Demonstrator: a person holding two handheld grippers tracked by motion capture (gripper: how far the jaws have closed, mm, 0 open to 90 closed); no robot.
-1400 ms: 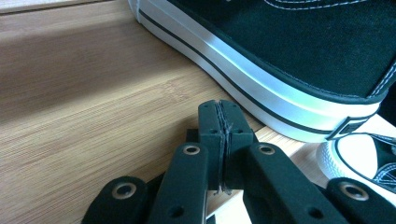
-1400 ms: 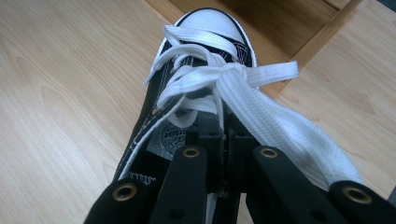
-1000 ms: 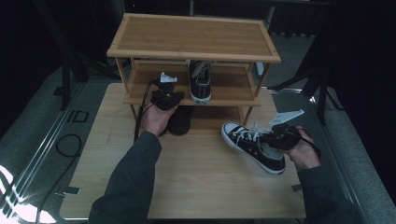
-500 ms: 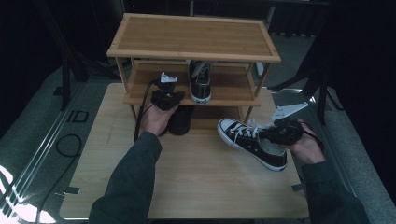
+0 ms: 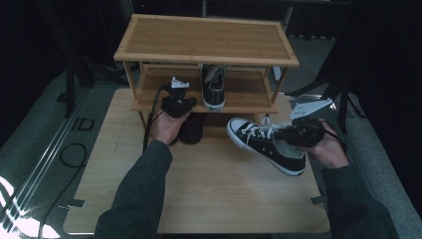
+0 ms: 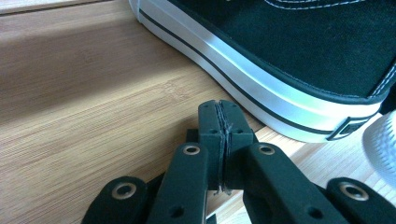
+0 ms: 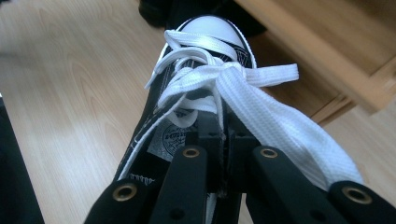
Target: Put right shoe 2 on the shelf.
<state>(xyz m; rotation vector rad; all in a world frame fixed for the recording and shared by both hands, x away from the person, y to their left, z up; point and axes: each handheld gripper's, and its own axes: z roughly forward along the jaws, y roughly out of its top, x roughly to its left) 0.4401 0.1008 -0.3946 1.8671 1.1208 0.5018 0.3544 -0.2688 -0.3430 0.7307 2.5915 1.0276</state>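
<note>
**Two sneakers, one rack, two hand-held grippers**

Counted: two black sneakers, one wooden rack (image 5: 206, 37), two hand-held grippers, one dark round thing (image 5: 191, 128) under the rack, too dim to name.

Right hand-held gripper (image 5: 294, 134) was pinching sneaker A (image 5: 265, 144) at the tongue, jaws pressed together on it. Sneaker A hung tilted above the tabletop (image 5: 209, 189), toe toward the rack, heel near the right hand (image 5: 328, 149).

Left hand-held gripper (image 5: 177, 102) sat at the middle shelf's front edge, jaws pressed together, nothing between them. Sneaker B (image 5: 213, 87) stood on that shelf just beside it, toe facing the person.

High view gave the whole layout and both sleeves. Left gripper view gave the shut jaw tips (image 6: 219, 126) over shelf wood, with sneaker B's white sole band (image 6: 252, 74) close by, not touching. Right gripper view gave white laces (image 7: 233, 84) draped over the jaws, the toe cap (image 7: 210, 30) ahead and a round logo patch.
</note>
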